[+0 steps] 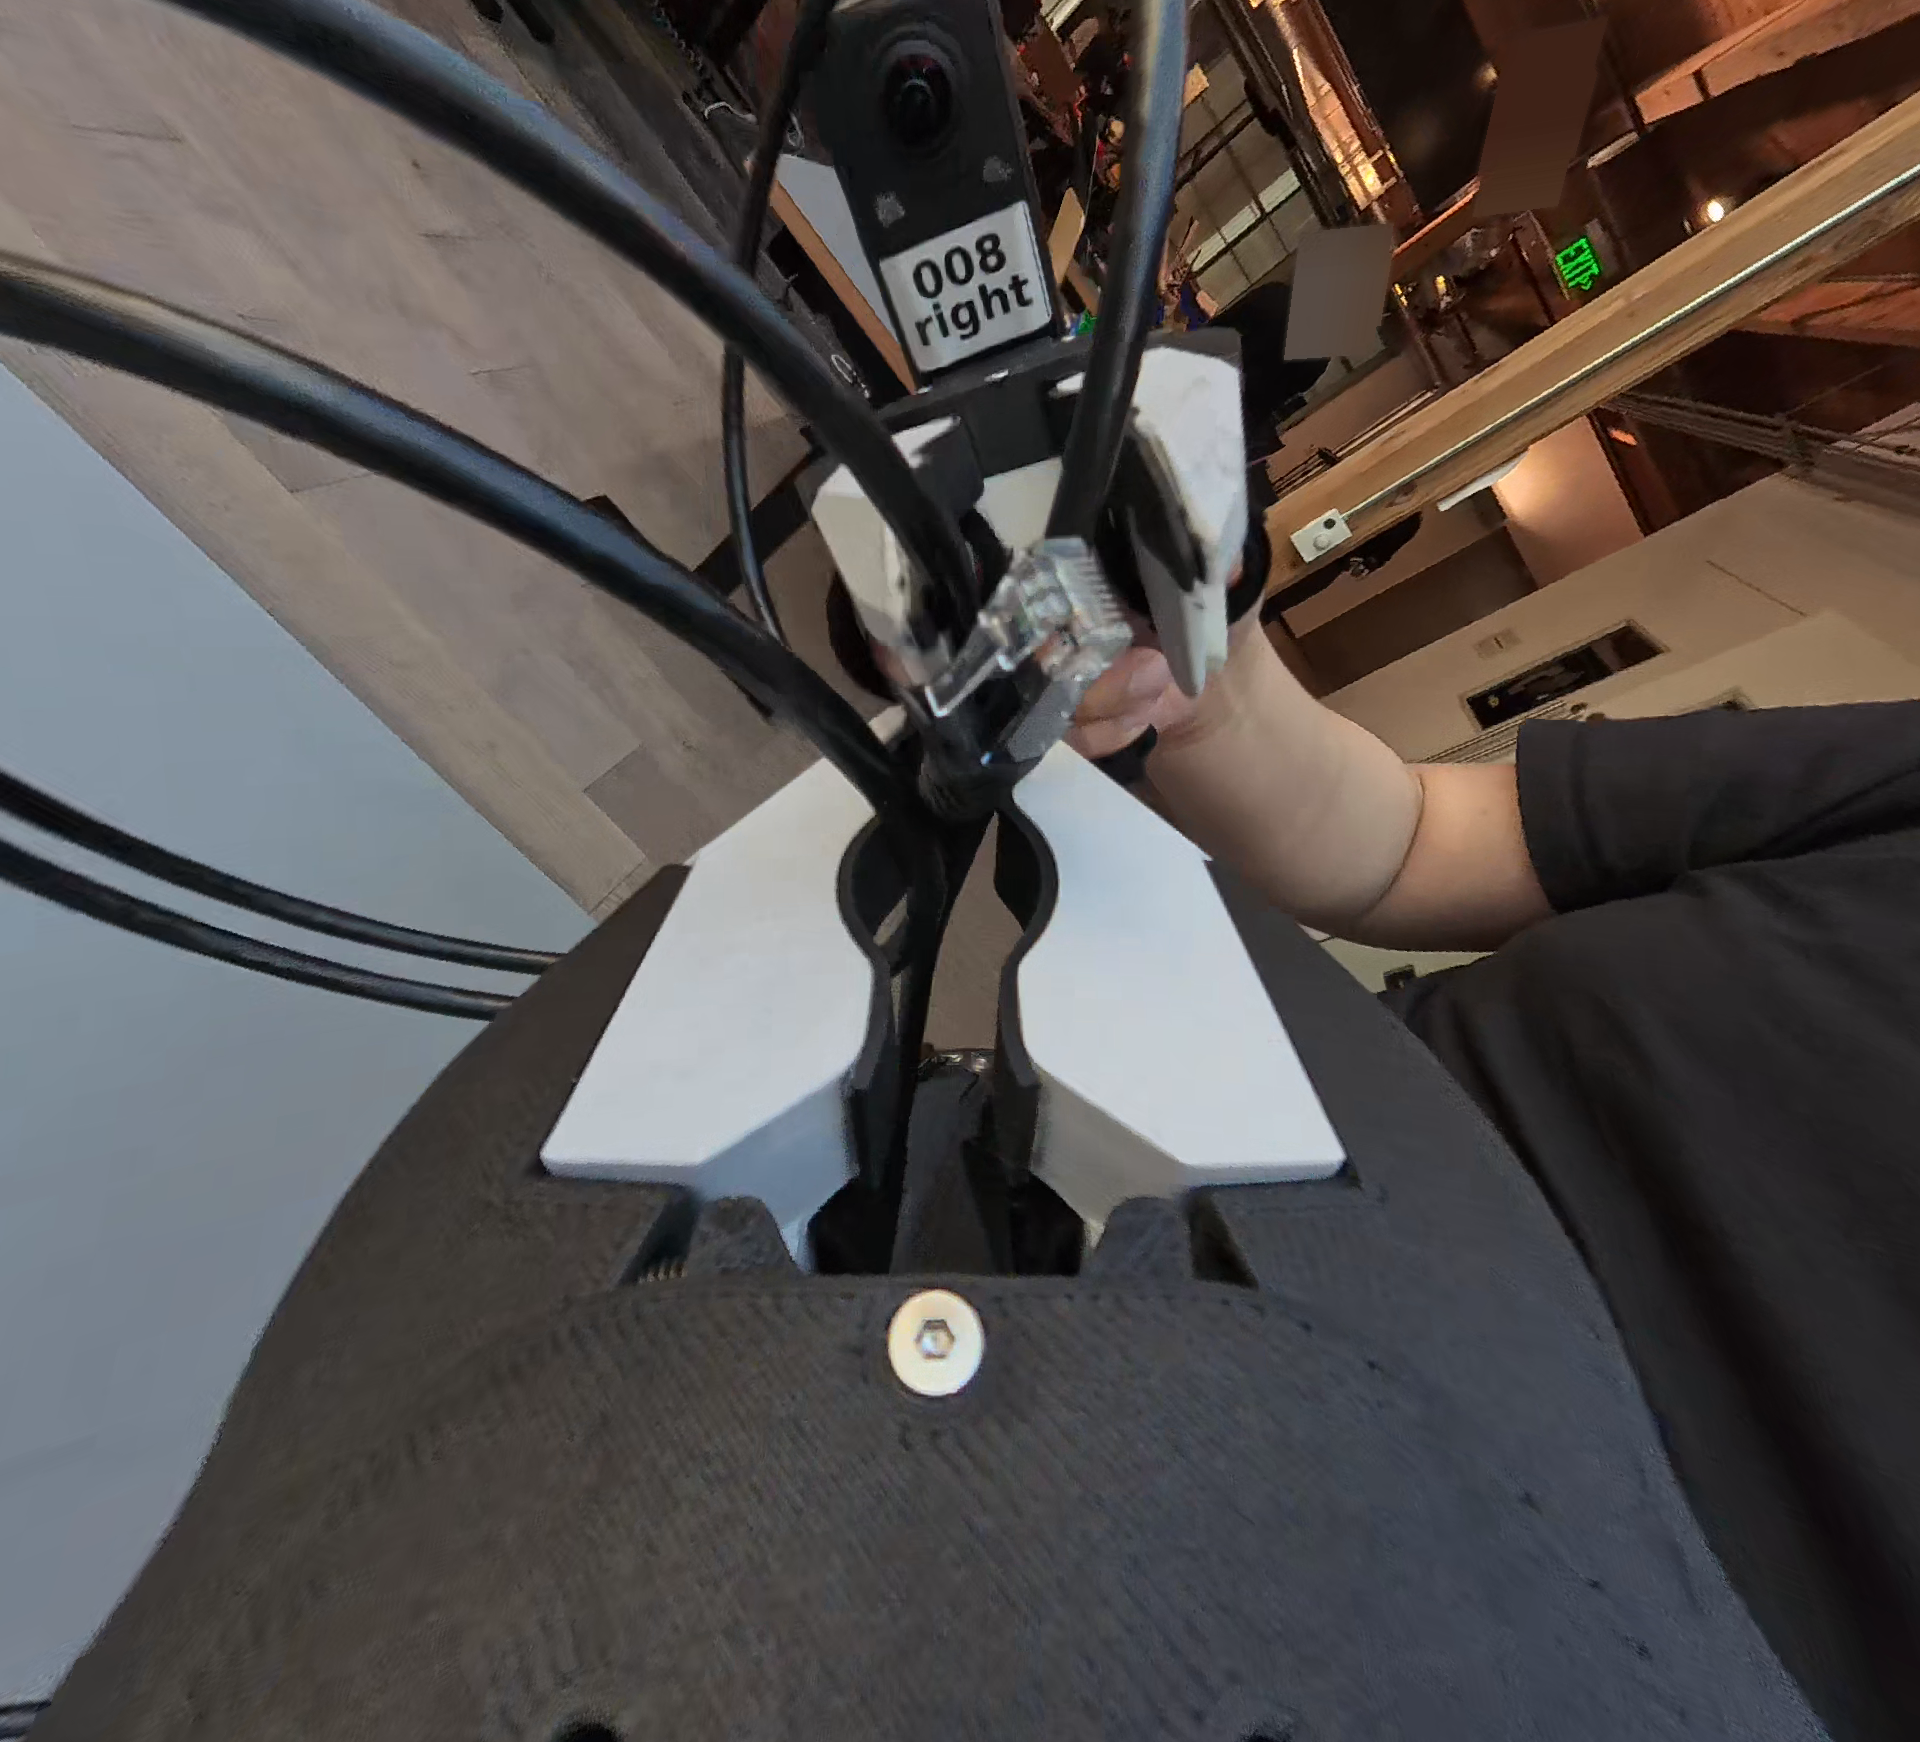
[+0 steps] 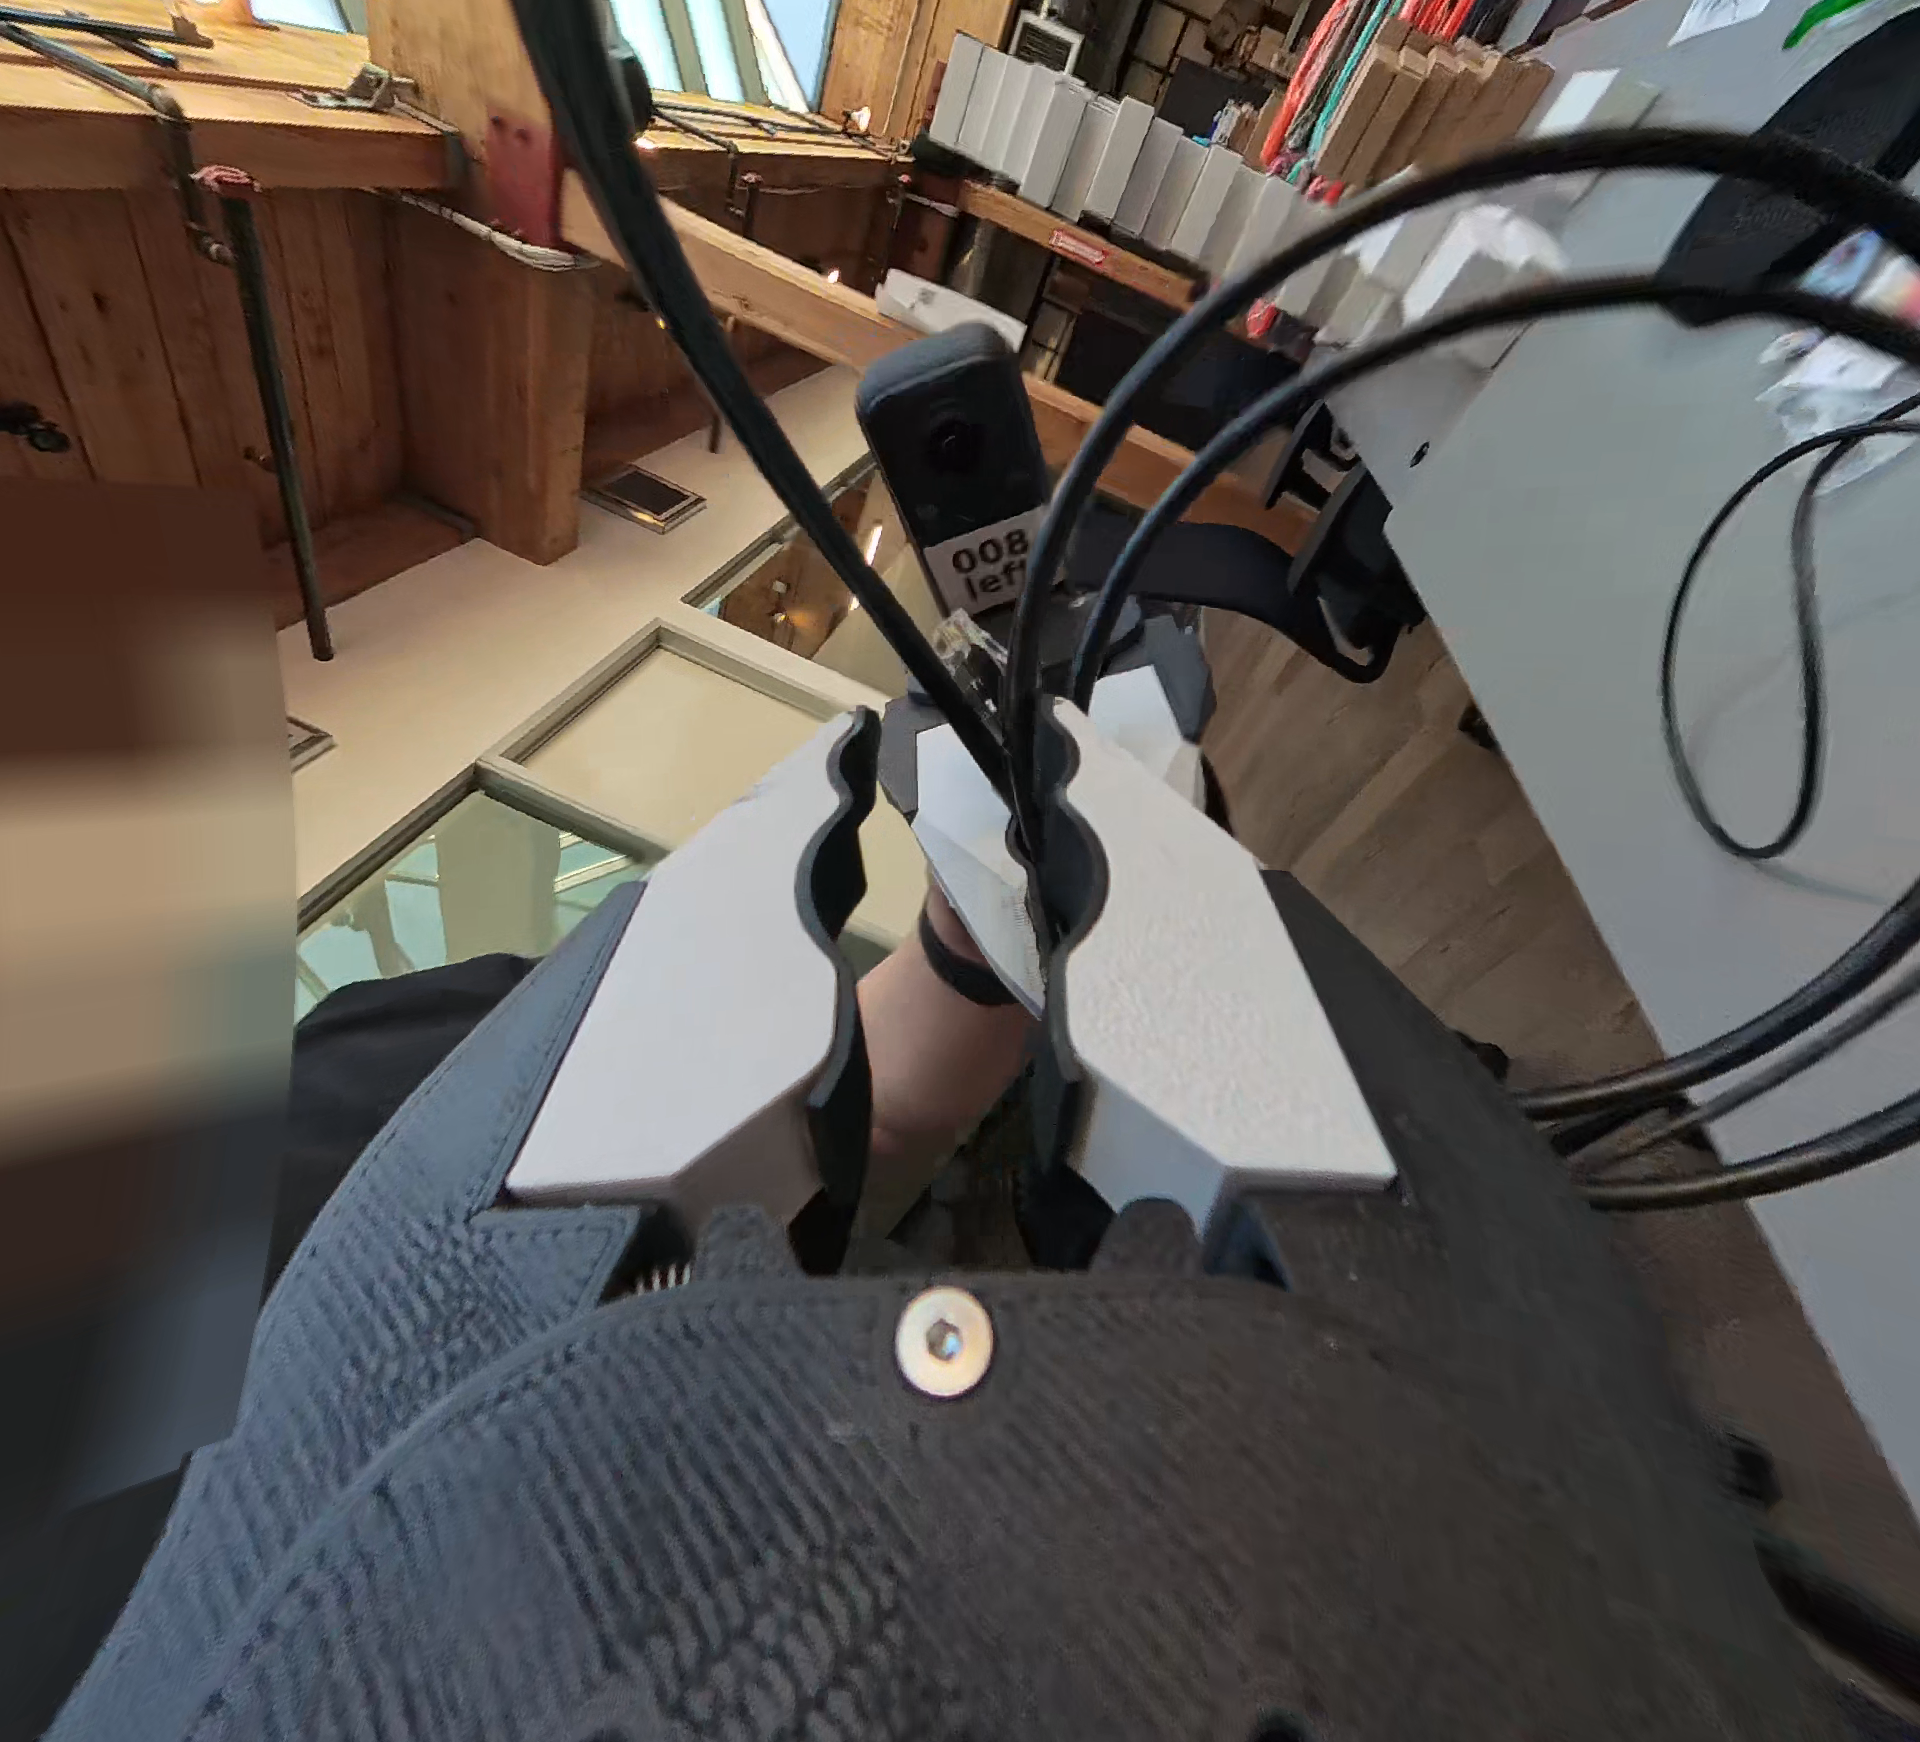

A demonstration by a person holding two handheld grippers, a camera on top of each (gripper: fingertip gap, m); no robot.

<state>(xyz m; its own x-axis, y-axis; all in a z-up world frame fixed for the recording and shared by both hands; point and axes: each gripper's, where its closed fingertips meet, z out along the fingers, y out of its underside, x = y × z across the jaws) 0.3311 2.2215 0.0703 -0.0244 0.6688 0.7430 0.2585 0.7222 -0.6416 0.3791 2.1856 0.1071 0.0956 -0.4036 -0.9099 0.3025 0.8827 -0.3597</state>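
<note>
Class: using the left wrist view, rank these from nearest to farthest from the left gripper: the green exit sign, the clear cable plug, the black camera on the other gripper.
1. Clear cable plug, just beyond the left gripper fingertips.
2. Black camera, above the plug, atop the right gripper.
3. Green exit sign, far off at upper right.

Left gripper [image 1: 951, 809] tilted upward, jaws nearly closed, pinched on a bundle of black cable [image 1: 540, 487] at the tips. Right gripper [image 2: 961, 757] likewise raised, jaws spread apart, cable lying against the right finger only. Faced each other tip to tip, close together, fingers crossing. Bare right forearm [image 1: 1340, 819] reached in from the side under a short black sleeve [image 1: 1704, 799]. Left hand [image 2: 935, 1038] wrapped around its handle below the jaws, dark band on one finger.
</note>
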